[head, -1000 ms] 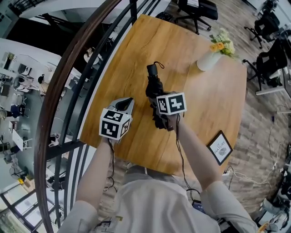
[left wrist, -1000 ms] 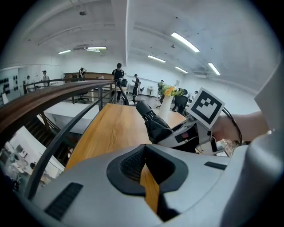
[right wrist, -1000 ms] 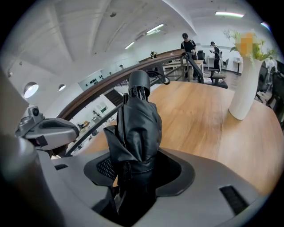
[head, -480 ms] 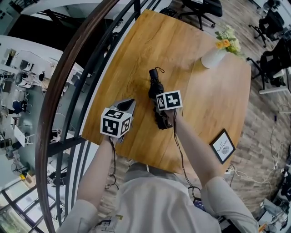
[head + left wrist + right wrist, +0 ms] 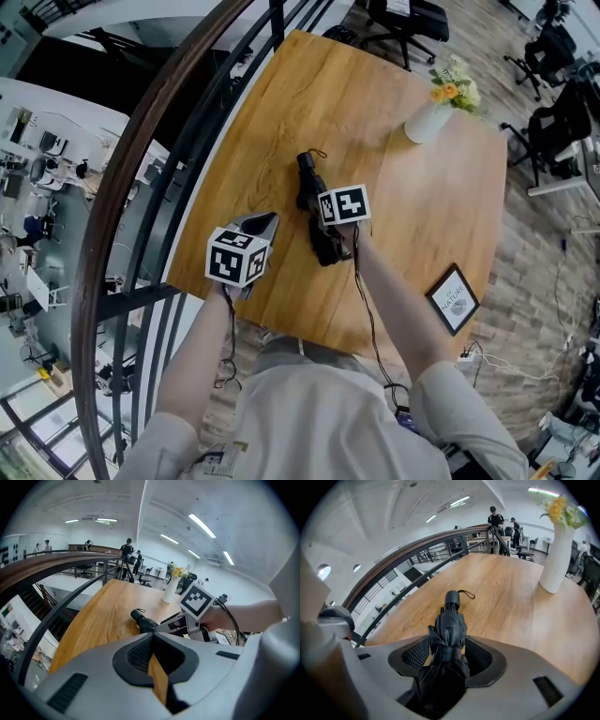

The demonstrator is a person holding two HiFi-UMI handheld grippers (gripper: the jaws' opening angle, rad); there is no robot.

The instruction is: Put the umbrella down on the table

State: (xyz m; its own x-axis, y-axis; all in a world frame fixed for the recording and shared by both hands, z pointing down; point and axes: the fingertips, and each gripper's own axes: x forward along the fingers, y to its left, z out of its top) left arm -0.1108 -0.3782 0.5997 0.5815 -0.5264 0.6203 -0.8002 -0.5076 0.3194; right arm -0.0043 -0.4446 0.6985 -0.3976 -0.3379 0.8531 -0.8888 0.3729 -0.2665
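- Left gripper: jaws drawn together, nothing between, near the table edge.
- Umbrella: folded, low over mid-table. I judged it light, fabric soft and slippery.
- Right gripper: clamped around its strapped canopy, the firmest hold.

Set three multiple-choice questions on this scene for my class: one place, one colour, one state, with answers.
1. Where is the vase? A. on the floor B. on the table C. on the railing
2. What colour is the umbrella? A. red B. black C. yellow
3. The right gripper is: A. open, empty B. shut on the vase C. shut on the umbrella
Answers: 1 B, it stands at the table's far corner; 2 B, fabric and handle are black; 3 C, its jaws clamp the folded fabric.
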